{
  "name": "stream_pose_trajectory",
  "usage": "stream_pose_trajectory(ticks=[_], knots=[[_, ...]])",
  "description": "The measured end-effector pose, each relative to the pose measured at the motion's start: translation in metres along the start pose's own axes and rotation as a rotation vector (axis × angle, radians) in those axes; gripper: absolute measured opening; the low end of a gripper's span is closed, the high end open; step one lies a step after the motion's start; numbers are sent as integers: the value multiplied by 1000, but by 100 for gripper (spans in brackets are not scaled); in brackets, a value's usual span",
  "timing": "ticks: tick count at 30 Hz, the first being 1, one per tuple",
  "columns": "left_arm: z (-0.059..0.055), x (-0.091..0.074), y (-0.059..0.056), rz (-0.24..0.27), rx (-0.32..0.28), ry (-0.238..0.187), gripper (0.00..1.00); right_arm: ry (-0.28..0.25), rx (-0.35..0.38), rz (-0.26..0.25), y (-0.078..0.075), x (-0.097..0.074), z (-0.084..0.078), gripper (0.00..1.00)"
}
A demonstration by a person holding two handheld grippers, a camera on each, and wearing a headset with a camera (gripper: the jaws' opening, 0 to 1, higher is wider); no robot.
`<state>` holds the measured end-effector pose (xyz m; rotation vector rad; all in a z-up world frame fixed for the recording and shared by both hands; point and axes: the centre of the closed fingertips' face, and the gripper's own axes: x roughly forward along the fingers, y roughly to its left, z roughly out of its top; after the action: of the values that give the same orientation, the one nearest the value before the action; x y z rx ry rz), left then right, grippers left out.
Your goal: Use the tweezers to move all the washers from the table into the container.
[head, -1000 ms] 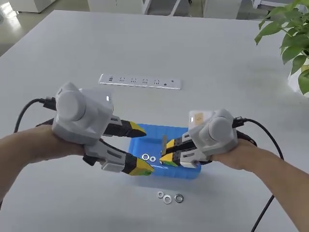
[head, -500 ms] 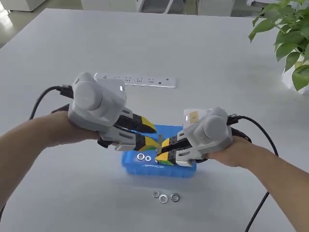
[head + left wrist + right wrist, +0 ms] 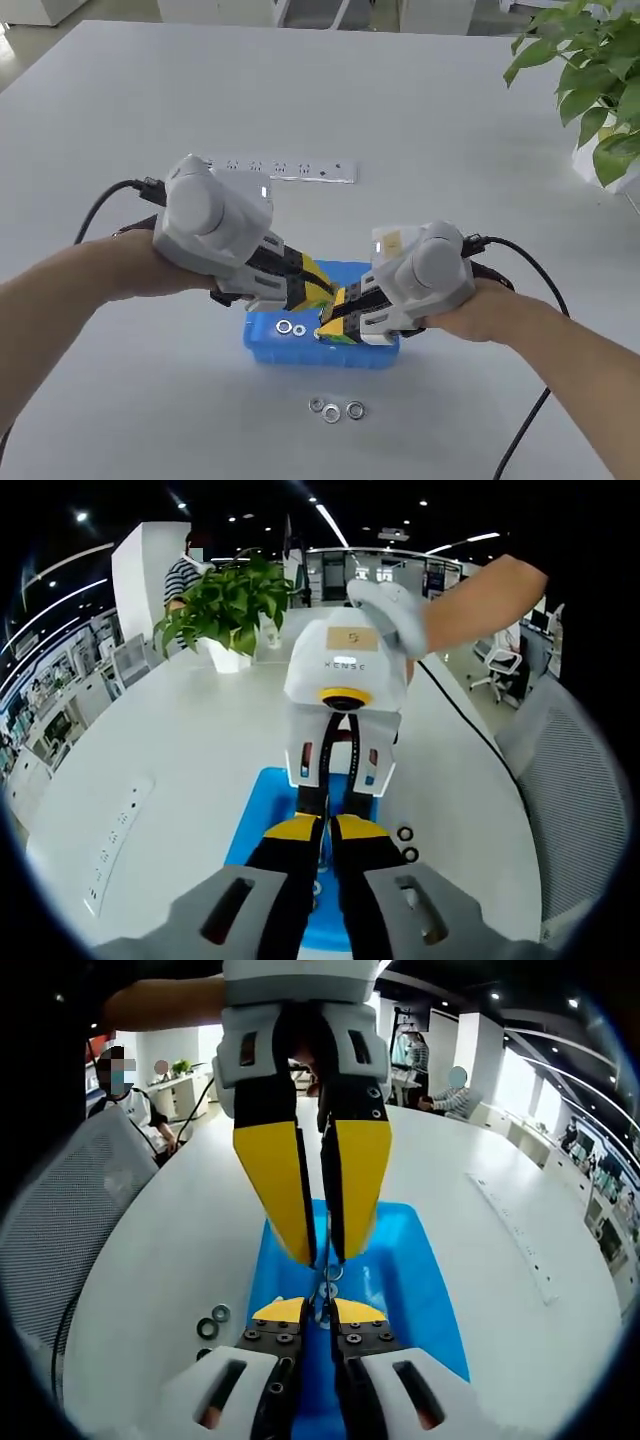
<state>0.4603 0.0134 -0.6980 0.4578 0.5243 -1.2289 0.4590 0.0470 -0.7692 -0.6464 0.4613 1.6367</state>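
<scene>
Right tool (image 3: 318, 1312) seemingly pinches tweezers (image 3: 326, 1260) above blue container (image 3: 405, 1260).

Grey rounded housings on left gripper (image 3: 320, 289) and right gripper (image 3: 331, 333); black jaws, yellow tips, small screws; black cable (image 3: 100, 206) trailing from each.

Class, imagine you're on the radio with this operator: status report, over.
Left gripper and right gripper both shut on tweezers, over blue container. Two washers inside, three washers on table. Power strip behind, out of the way.
</scene>
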Motion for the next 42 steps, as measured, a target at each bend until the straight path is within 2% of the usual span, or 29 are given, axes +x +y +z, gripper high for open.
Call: stream_pose_trajectory(ticks=[17,24,36,42], knots=[[-3,2,0,-16,4,12,7,16,-14,3,0,2,1,11],[-2,0,-2,-15,1,16,7,25,-3,-11,0,-2,0,14],[6,-8,-4,1,10,7,7,27,8,-47,0,-16,2,17],[16,-16,-4,14,22,0,6,27,18,-74,0,-27,4,18]])
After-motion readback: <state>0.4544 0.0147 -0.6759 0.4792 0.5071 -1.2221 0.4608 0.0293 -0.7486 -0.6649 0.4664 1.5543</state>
